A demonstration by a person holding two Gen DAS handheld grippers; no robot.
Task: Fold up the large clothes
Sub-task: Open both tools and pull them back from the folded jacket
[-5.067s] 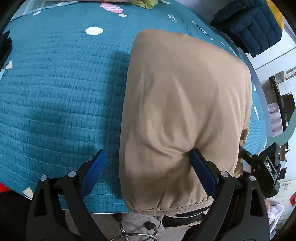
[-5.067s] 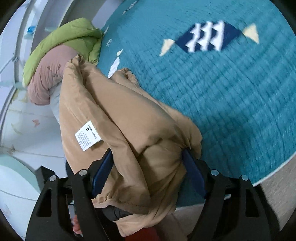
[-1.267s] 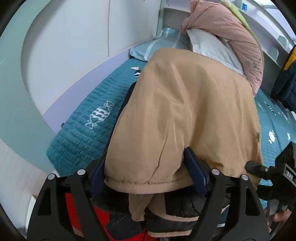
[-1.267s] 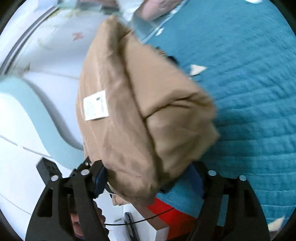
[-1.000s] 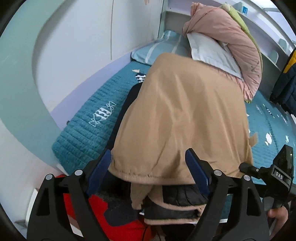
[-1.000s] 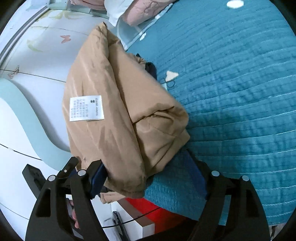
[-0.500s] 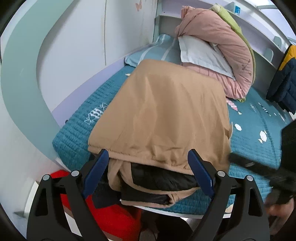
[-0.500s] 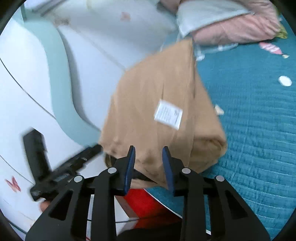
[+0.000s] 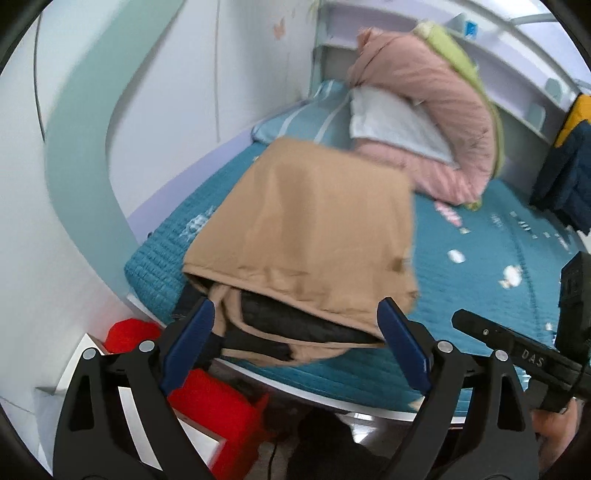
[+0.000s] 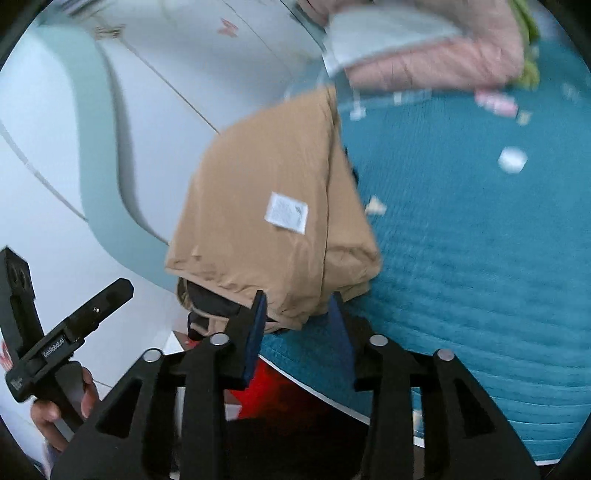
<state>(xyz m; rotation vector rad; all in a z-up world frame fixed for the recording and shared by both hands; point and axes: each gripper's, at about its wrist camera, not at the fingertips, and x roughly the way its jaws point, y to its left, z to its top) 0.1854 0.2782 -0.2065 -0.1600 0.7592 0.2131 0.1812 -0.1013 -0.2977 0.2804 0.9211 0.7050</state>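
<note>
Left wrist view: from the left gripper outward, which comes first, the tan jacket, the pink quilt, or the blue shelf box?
1. Tan jacket, right in front of the left gripper.
2. Pink quilt, behind it.
3. Blue shelf box, farthest, top.

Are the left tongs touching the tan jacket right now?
Apart. The left wrist view shows the left tongs wide open, the folded tan jacket lying on the teal bedspread beyond both blue pads, clamped by neither.

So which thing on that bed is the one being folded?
Start at the teal quilted bed and go to its near corner by the white wall. The tan jacket lies there as a folded bundle, black lining showing at its front edge. Unlike the pink bedding heaped behind it, it is flat, plain tan and carries a white care label.
</note>
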